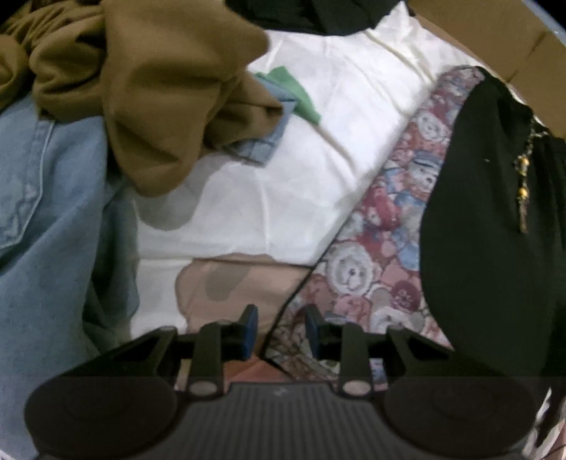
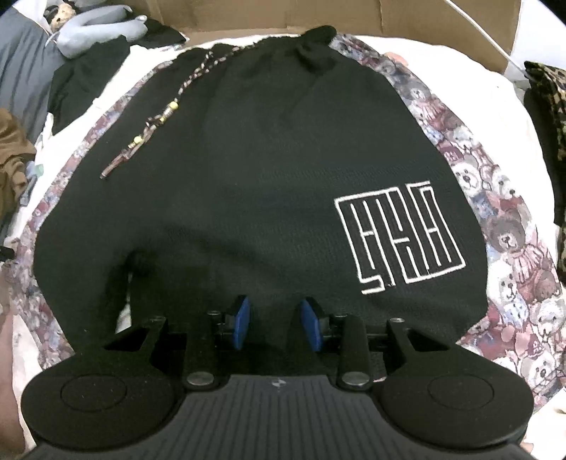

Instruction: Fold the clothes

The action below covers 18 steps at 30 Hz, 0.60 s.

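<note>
Black shorts [image 2: 254,184] with a white square logo [image 2: 399,240] and a beaded drawstring [image 2: 155,124] lie spread flat on a teddy-bear print cloth [image 2: 509,247]. My right gripper [image 2: 276,320] is open and empty, hovering over the near edge of the shorts. In the left wrist view the shorts [image 1: 488,230] lie at the right. My left gripper [image 1: 281,331] is open and empty over the edge of the bear cloth [image 1: 382,247] and the white sheet [image 1: 283,177].
A brown garment [image 1: 148,88] and a light denim garment [image 1: 46,212] are heaped at the left. Small green and blue cloths [image 1: 290,92] lie on the sheet. Cardboard [image 2: 318,14] stands at the back. Dark clothes [image 2: 88,70] and a leopard-print item [image 2: 552,106] lie at the sides.
</note>
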Available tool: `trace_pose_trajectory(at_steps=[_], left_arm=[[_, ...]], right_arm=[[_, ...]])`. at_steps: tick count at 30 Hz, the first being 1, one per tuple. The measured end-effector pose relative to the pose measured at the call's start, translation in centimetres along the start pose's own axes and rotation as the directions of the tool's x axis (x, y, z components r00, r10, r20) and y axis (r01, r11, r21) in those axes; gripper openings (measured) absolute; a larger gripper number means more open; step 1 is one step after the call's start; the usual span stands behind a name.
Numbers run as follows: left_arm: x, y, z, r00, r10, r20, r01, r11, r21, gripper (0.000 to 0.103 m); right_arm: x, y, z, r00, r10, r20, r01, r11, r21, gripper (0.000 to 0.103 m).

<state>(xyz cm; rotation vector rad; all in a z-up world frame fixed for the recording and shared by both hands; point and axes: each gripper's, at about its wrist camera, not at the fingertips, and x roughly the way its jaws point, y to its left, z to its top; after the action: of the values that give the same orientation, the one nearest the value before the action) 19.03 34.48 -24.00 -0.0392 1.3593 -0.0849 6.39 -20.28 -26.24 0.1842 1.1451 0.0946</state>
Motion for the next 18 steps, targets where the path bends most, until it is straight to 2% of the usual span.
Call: trace_pose_trajectory(at_steps=[4,9,13,18], left_arm=[[-0.1,0.1,0.0,0.999,-0.026,0.023,0.026,1.000,0.010,0.031],[2.9,0.9,1.2,0.998,-0.062,-0.032,0.061,0.998,-0.013,0.032],[2.8,1.1,0.3,0.998,-0.061,-0.034,0.061,0.998,0.014,0.032],[2.5,2.3,-0.9,0.996,-0.087,-0.031,0.086,0.996,-0.024,0.033]], right_arm=[[0.1,-0.2,0.3,1.000,-0.007,0.004,0.007,1.000,0.022,0.040],[0.3,-0.1,0.6,1.000,-0.017,0.005,0.017,0.999,0.027,0.040],[0.7,-0.1,0.6,1.000,-0.019,0.000,0.019,0.999,0.029,0.040],[1.1,0.0,0.6,1.000,-0.026,-0.007,0.026,0.999,0.030,0.040]])
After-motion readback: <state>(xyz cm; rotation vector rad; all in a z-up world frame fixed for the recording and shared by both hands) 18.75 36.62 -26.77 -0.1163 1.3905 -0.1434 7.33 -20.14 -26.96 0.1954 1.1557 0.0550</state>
